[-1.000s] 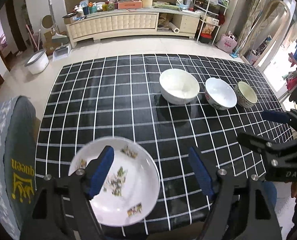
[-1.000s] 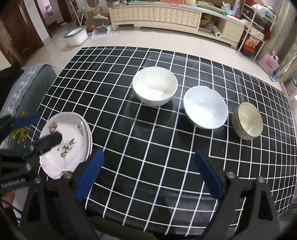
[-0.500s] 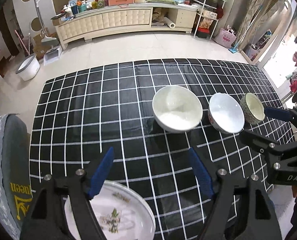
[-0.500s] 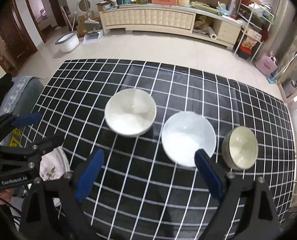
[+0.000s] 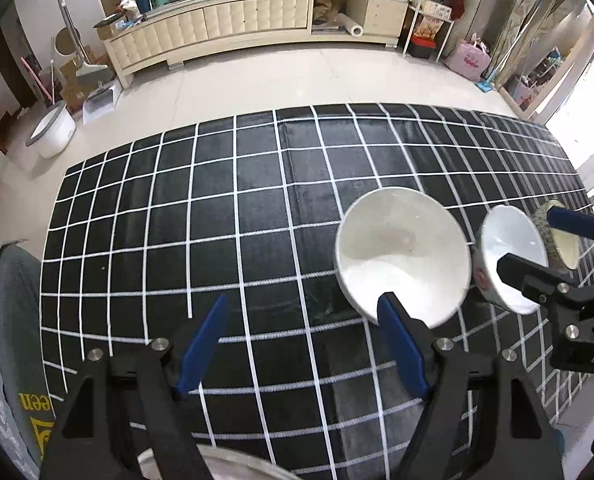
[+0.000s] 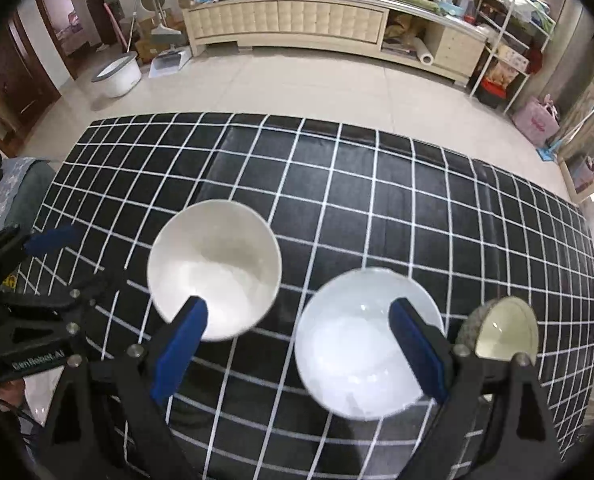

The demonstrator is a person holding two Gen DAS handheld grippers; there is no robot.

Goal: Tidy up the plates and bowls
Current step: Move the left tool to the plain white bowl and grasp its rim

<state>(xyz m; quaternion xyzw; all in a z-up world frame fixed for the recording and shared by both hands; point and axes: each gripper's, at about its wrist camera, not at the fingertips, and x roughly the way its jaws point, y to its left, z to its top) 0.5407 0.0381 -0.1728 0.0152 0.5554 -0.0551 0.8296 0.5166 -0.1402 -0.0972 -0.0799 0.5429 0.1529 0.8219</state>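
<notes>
Both grippers, left (image 5: 303, 344) and right (image 6: 297, 348), had fingers spread wide, holding nothing, above three bowls (image 6: 213, 268) on the checked bench (image 5: 217, 220); plate (image 5: 225, 464) near edge.

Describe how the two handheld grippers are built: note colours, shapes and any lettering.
Both are black angular frames with triangular cut-outs and silver bolt heads. The left gripper and right gripper each carry two flat blue pads as jaws. White lettering marks the side of each frame: "GenRobot.AI" on the left one, a cut-off "DA" on the right one.
</notes>
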